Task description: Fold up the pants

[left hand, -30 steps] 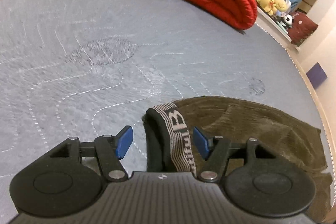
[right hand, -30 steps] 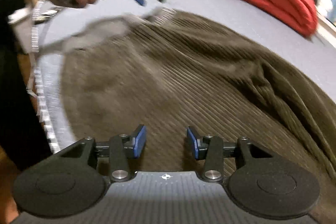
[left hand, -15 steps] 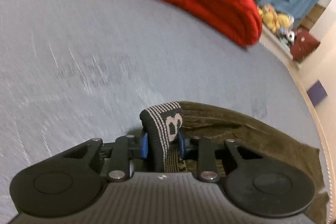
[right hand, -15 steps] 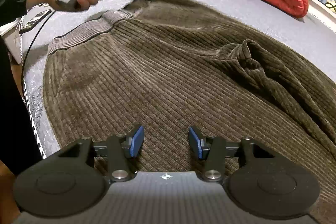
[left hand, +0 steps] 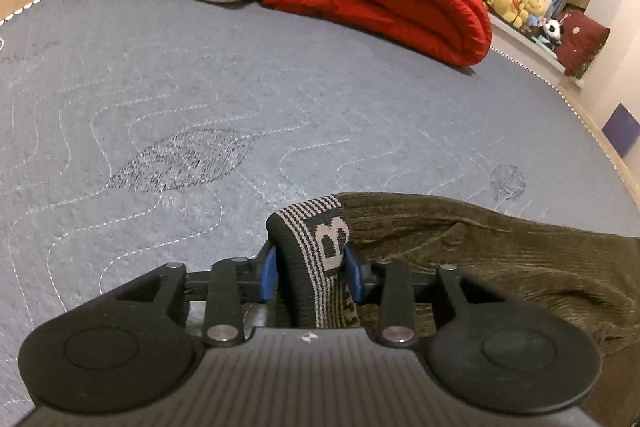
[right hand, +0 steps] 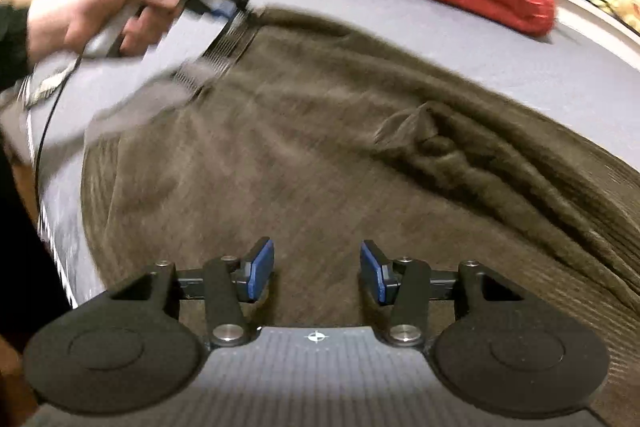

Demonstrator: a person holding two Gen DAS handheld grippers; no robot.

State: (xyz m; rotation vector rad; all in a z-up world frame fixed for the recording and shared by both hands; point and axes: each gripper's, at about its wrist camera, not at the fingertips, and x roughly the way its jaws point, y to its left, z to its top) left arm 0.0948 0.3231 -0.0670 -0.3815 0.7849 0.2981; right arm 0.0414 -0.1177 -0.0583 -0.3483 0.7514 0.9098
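While my left gripper (left hand: pixel 310 273), its jaws just eased, clamps the waistband (left hand: pixel 316 247), pants (right hand: pixel 320 167) trail rightward. My right gripper (right hand: pixel 317 273) gapes empty above them.

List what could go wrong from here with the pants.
1. The left hand-held gripper has only a bunched bit of waistband between its pads, and its jaws have just been opening; it may slip out.
2. The right hand-held gripper is open over the pants, holding nothing, so a lift could drag them crooked.
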